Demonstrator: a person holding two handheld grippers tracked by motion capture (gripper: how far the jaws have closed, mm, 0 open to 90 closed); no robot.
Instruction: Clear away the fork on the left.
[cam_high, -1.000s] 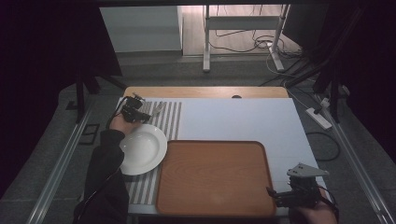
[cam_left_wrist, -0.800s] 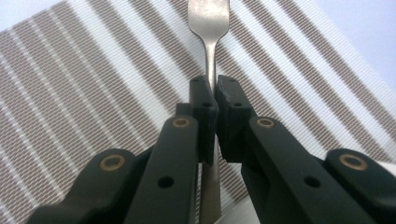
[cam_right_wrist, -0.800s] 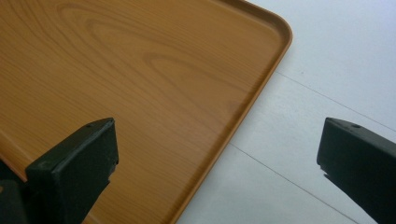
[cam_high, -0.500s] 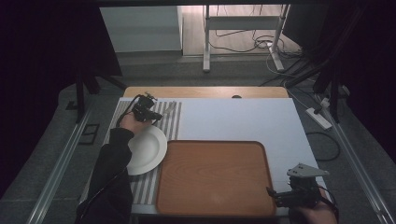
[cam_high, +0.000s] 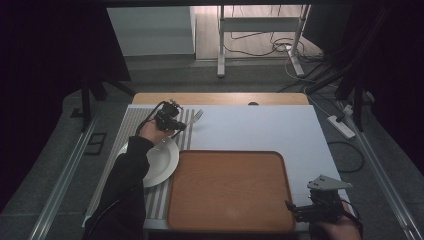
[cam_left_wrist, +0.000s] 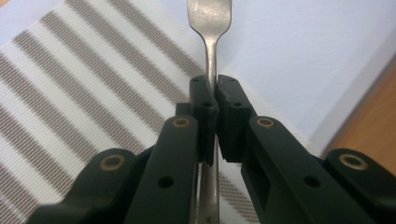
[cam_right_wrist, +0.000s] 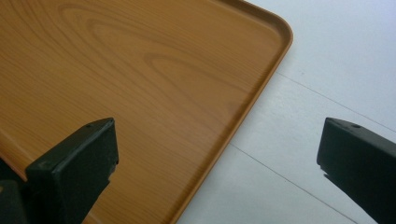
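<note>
**Left gripper view: fork clamped at the handle**

Left gripper view. The fork is seen pinched between the two black jaws of the left gripper, which are pressed against the narrow part of the handle; the head points away from the camera, over the boundary between the striped mat and the white table. Whether the fork is lifted clear of the mat cannot be told.

High view. The left gripper is shown at the far left of the table, just beyond the plate, with the fork head projecting toward the far right. The right gripper is held at the near right corner, beside the tray.

Right gripper view. The jaws of the right gripper are spread wide with nothing between them; the tray corner and bare table are seen below.

Step in hand, as judged: the grasp on the fork has been made and carrying is due. The next move would call for a steady lift and a transfer, probably toward the plate or tray, with the handle kept from pivoting in the narrow pinch.

Containers. Nothing is seen on the plate where it is visible, part being covered by the sleeve. The tray is empty.
</note>
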